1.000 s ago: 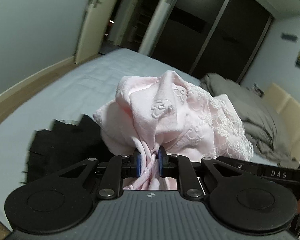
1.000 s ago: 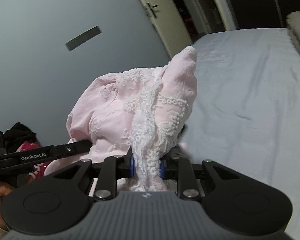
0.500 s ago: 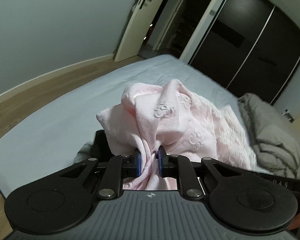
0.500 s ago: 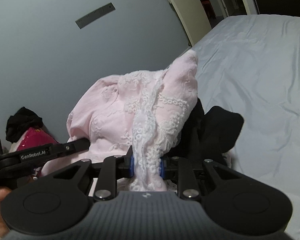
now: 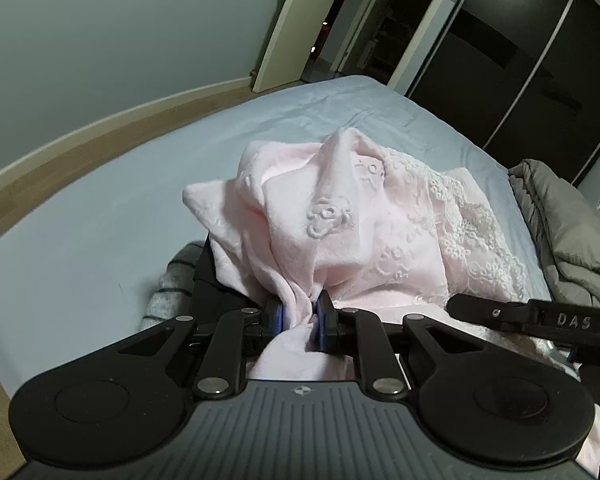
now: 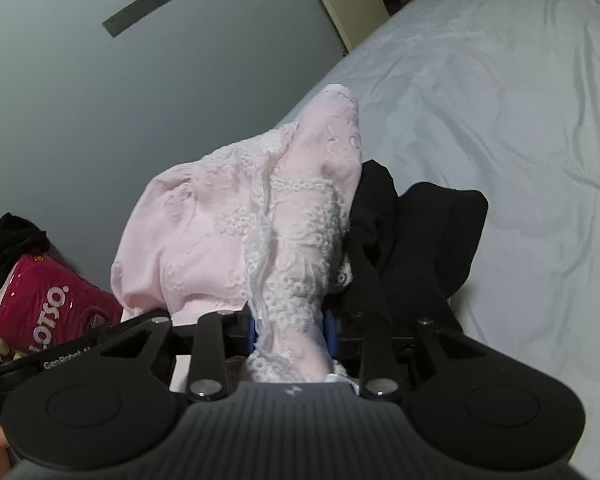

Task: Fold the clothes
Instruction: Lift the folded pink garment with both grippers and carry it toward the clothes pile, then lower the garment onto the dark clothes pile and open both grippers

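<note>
A pale pink garment (image 5: 340, 216) with white lace trim is bunched up between both grippers, just above the bed. My left gripper (image 5: 299, 316) is shut on a fold of its plain pink cloth. My right gripper (image 6: 290, 330) has the lacy edge of the pink garment (image 6: 220, 232) between its blue pads; its jaws are opening, and the cloth still fills the gap. In the left wrist view part of the right gripper shows as a black bar at the lower right. The garment's lower part is hidden behind the grippers.
Black clothes (image 6: 420, 232) lie on the pale blue bed sheet (image 6: 500, 100) right under the pink garment. A grey striped garment (image 5: 172, 284) lies beside them. A grey duvet (image 5: 560, 220) is heaped at the bed's far right. A red bag (image 6: 48, 304) stands by the wall.
Both grippers have sunk towards the bed with the pink garment, and the black clothes have come closer beneath. The right gripper's pads stand slightly wider apart.
</note>
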The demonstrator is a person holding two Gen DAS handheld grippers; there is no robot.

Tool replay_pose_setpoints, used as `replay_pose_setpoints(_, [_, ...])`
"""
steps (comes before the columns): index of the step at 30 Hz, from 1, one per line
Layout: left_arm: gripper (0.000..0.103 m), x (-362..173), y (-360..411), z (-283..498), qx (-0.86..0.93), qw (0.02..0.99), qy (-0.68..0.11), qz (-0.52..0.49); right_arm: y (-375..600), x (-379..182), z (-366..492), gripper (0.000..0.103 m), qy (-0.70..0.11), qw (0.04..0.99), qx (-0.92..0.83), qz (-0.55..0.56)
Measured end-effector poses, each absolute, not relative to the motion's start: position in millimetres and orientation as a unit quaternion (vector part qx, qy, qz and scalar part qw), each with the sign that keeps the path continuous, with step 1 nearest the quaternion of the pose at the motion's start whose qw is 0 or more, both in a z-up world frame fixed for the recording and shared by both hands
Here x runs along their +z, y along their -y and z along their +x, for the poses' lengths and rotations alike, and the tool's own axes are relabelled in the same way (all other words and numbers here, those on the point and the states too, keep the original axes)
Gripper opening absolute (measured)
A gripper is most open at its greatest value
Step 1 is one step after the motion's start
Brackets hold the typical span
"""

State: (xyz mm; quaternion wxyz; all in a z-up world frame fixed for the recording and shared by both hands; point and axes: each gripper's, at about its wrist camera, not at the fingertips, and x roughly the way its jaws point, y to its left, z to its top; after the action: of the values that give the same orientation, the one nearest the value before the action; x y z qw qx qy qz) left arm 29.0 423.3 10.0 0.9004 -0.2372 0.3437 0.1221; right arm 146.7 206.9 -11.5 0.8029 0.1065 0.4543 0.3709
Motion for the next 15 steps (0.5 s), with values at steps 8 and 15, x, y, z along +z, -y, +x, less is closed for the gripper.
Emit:
replay_pose_setpoints(8, [0.015, 13, -421, 32, 0.134, 0.898, -0.354, -0.225, -202, -10, 145, 0.035, -0.463, 0.797, 0.369, 0.120])
replay_pose_setpoints(15, [0.030, 19, -421, 19, 0.147, 0.900, -0.341, -0.228, -198, 9, 141, 0.059, -0.442, 0.813, 0.368, 0.092])
